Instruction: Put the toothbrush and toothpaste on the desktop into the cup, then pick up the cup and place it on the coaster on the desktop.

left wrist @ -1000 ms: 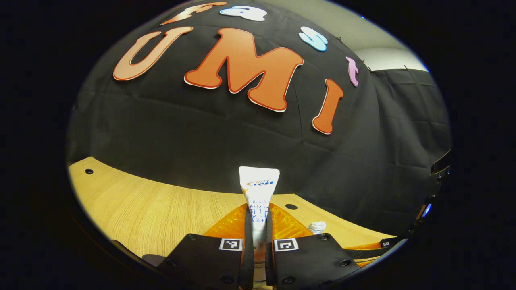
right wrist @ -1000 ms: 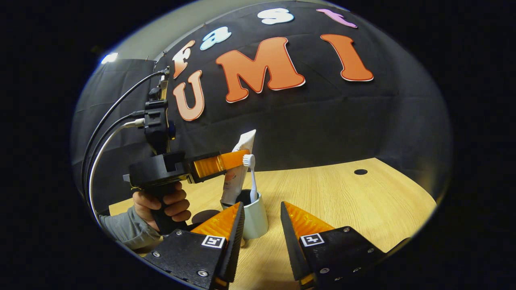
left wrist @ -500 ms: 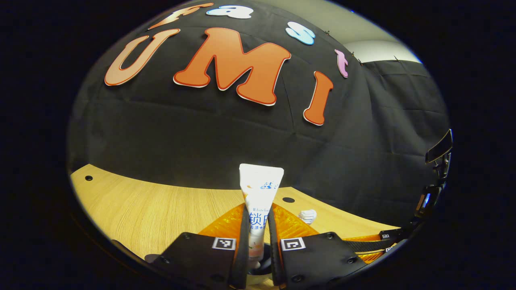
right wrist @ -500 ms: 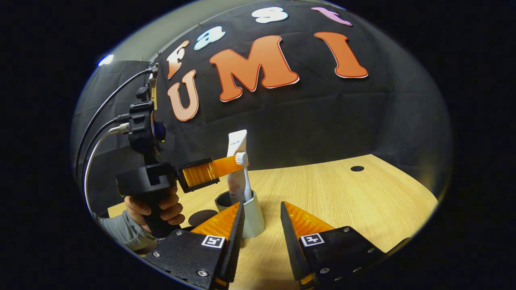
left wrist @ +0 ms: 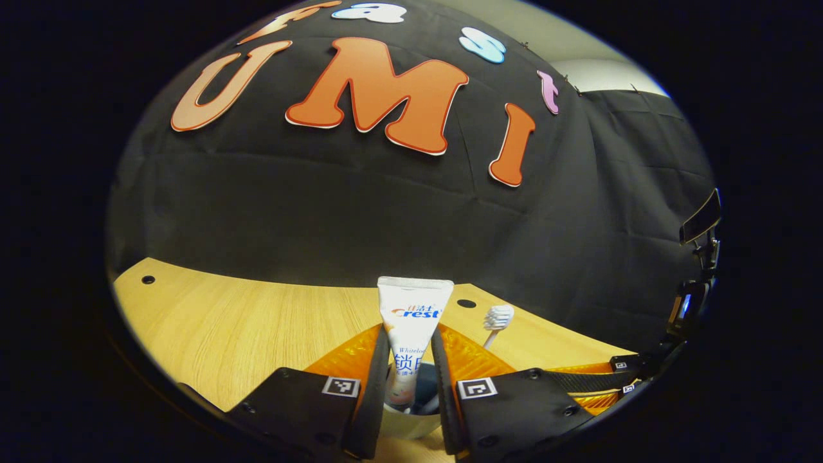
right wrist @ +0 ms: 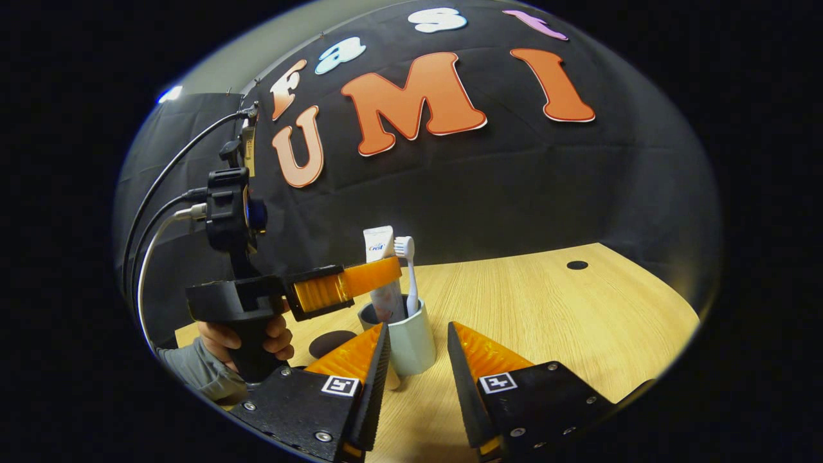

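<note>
Two ribbed fingers (left wrist: pixel 370 360) flank the flat toothpaste (left wrist: pixel 411 321) tube.

You can't see the lower end of the toothpaste (left wrist: pixel 411 321) in the left gripper view: it drops between the fingers, and whether they press on the tube is hard to tell. The cup (right wrist: pixel 411 337) hides the toothbrush (right wrist: pixel 407 270) handle, and its near side sits behind a finger in the right gripper view. The dark round coaster (right wrist: pixel 331 343) is partly covered by that finger. Your hand (right wrist: pixel 247 334) on the handle is half hidden, the sleeve cut off at the edge.
</note>
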`<control>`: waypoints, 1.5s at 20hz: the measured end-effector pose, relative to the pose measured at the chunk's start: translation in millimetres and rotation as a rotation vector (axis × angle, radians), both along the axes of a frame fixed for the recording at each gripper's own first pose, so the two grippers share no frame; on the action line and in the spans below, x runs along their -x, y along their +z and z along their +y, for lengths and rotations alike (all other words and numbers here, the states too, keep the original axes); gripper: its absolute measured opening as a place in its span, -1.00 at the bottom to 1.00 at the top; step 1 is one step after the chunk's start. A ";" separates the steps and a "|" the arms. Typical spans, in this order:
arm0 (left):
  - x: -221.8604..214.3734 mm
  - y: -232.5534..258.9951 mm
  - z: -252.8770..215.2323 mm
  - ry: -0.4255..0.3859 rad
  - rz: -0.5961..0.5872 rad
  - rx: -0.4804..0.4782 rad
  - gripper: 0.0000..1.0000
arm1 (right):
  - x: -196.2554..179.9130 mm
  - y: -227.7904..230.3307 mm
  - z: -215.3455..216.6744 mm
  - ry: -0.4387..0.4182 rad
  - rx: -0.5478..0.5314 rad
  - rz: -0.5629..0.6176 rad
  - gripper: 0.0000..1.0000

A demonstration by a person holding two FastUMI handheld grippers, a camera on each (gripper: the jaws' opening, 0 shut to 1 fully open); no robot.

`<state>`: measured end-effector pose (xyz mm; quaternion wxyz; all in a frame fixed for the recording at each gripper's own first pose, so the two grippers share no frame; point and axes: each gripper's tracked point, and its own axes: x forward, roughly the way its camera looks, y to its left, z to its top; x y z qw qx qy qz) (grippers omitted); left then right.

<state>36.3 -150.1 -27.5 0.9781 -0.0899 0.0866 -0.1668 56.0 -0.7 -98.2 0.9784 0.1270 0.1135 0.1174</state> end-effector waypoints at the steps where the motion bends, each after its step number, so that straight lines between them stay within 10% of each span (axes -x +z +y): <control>1: 0.2 -1.5 5.0 0.018 0.002 -0.026 -0.12 | -0.5 -0.6 1.6 0.001 -0.002 0.008 0.07; 11: 22.4 16.9 34.5 0.082 -0.024 -0.140 0.73 | -0.6 -0.7 23.1 0.028 0.019 0.049 0.28; 30: 76.4 56.4 130.9 0.264 -0.144 -0.272 1.00 | -18.2 -21.7 36.3 -0.005 0.249 0.281 0.37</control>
